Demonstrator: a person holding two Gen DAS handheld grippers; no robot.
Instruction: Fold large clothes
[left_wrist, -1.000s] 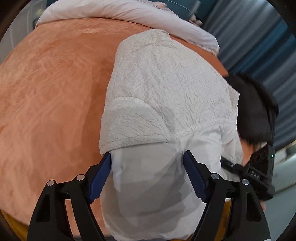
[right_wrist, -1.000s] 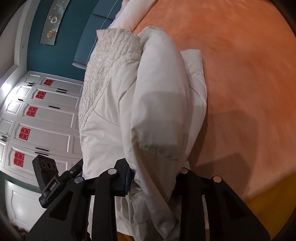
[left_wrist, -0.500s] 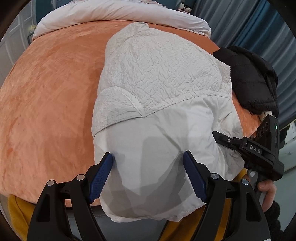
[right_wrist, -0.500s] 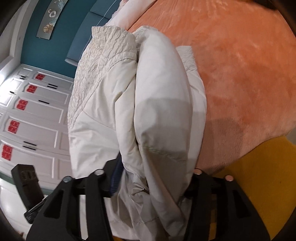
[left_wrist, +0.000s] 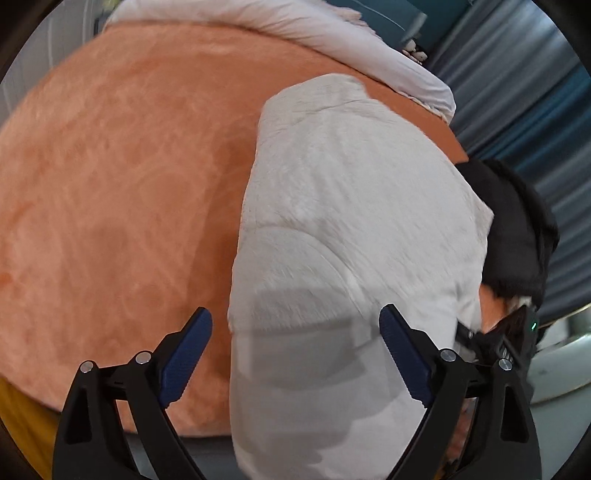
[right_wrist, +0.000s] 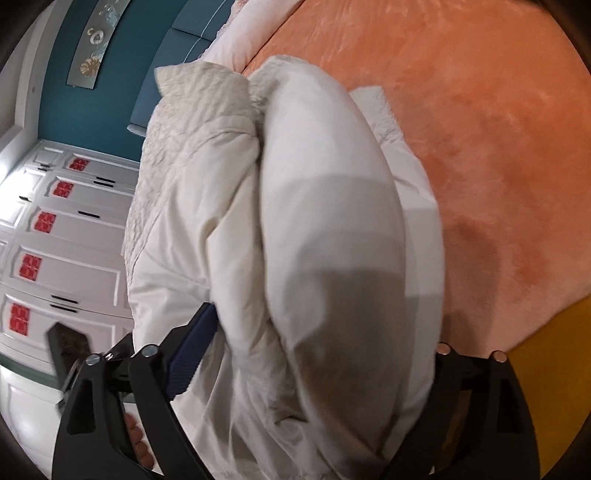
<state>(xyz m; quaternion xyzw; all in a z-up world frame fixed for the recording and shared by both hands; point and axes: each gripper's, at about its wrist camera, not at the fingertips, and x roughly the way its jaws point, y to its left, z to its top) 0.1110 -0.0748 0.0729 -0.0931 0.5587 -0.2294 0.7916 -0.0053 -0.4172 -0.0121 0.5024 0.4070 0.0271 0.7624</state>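
The left claw (left_wrist: 295, 354) stands wide apart, its blue pads (left_wrist: 186, 360) clear of each other. The near end of the white padded jacket (left_wrist: 343, 229) lies between them; the right-hand pad sits at the jacket's edge, while the left-hand pad hangs over bare orange bedcover (left_wrist: 122, 192), apart from the cloth. Whether the fabric is touched at all cannot be told.

The right claw (right_wrist: 314, 354) is spread apart too, with a thick roll of the same jacket (right_wrist: 317, 206) bulging up between its fingers. The blue pad (right_wrist: 192, 350) on one side presses against the fabric; the other finger is buried behind the bulge, so only its black frame shows. The jaws look wrapped around the bundle, but a firm clamp cannot be confirmed.

Outward from the left claw, the jacket stretches straight ahead across the bed, smooth fabric nearest, crinkled quilted fabric farther on. Just beyond its far right side lies a black garment (left_wrist: 517, 229), and behind that hang blue curtains (left_wrist: 524, 92). A pale duvet (left_wrist: 295, 33) runs along the far end of the bed. The other gripper's black body (left_wrist: 513, 343) shows low at the right.

Ahead of the right claw, the bedcover (right_wrist: 480, 129) spreads to the right of the jacket; to the left stand white wardrobe doors (right_wrist: 66, 229) with red emblems and a teal wall (right_wrist: 66, 110).
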